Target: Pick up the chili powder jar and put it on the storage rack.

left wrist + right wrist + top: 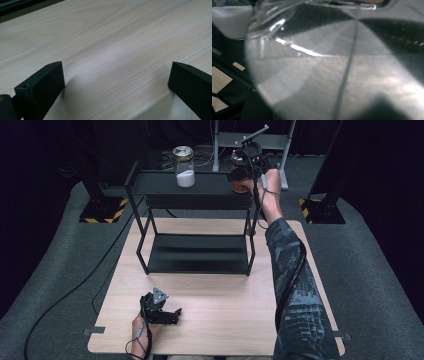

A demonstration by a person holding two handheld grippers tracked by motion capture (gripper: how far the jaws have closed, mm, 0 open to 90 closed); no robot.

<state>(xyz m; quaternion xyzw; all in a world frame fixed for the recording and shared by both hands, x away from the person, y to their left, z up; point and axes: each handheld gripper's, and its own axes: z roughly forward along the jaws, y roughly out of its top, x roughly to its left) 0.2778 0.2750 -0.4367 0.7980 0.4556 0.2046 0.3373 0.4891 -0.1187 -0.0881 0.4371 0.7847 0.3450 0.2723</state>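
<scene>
Overhead light brightens the bench (220, 310) against dark surroundings, while the right gripper view blurs badly, glare streaking across a metal lid (342, 75).

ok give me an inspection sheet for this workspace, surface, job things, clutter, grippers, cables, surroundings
surface: light wood table, bare at the front; black two-tier rack stands at its far half
job's things: amber jar at the right end of the rack's top shelf, metal lid close up in the right gripper view; white jar at the shelf's middle
clutter: nothing seen
grippers: right gripper shut on the amber jar; left gripper rests low on the table, fingers wide apart, nothing between
cables: one trails along the right sleeve; black cable across the floor at left
surroundings: grey carpet, stand bases with yellow-black stripes, dark backdrop
</scene>
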